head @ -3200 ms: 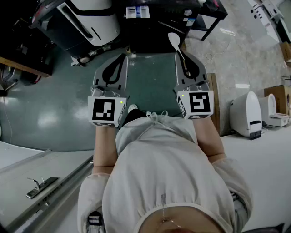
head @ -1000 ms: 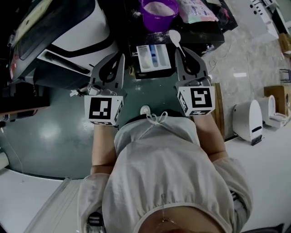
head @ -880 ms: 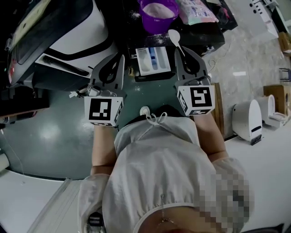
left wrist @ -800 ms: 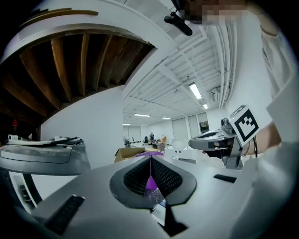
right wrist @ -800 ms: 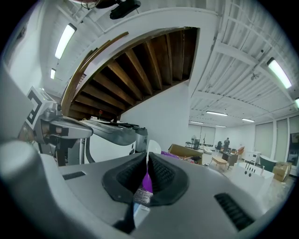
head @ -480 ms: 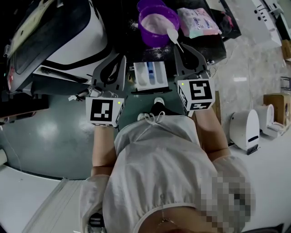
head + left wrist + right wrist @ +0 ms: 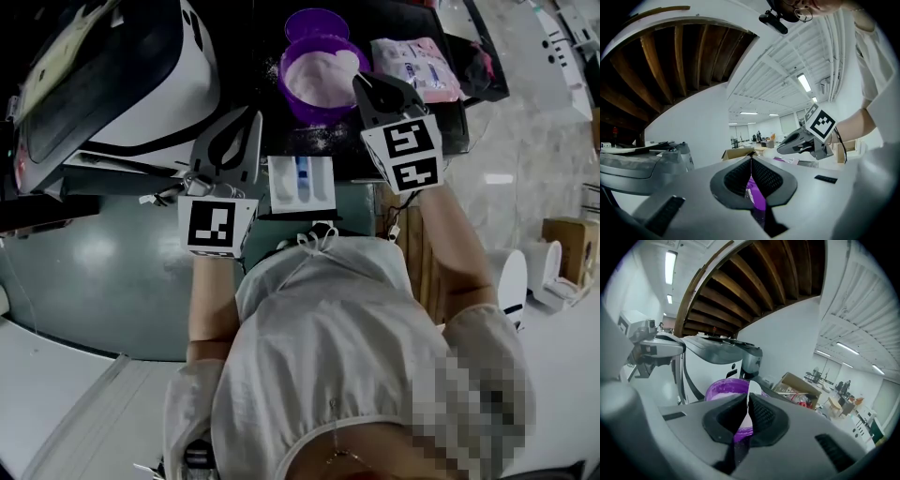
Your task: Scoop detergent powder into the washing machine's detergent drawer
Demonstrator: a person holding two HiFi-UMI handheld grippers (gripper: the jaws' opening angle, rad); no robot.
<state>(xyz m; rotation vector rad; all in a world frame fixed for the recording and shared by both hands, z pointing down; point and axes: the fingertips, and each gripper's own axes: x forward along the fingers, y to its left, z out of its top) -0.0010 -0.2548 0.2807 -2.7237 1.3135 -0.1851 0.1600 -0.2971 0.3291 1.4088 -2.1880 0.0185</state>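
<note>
A purple bowl [image 7: 314, 89] of pale powder stands on a dark table beyond the pulled-out white detergent drawer [image 7: 280, 185], which has a blue middle compartment. My right gripper [image 7: 362, 84] is shut on a white spoon [image 7: 348, 63] whose bowl hangs over the powder at the bowl's right rim. In the right gripper view the spoon [image 7: 754, 389] stands between the jaws of the right gripper [image 7: 748, 398], with the purple bowl [image 7: 723, 391] just behind. My left gripper [image 7: 253, 114] is shut and empty, left of the drawer. In the left gripper view its tips [image 7: 751, 159] meet.
The white washing machine [image 7: 122, 75] fills the far left. A pink bag [image 7: 417, 66] lies right of the bowl, and a second purple container [image 7: 317, 21] stands behind it. Spilled powder [image 7: 326, 137] dusts the table. Wooden slats [image 7: 417, 253] sit to the right.
The right gripper has carried the spoon forward until it reached over the purple bowl. The view has advanced toward the table. The left gripper has kept its place beside the drawer.
</note>
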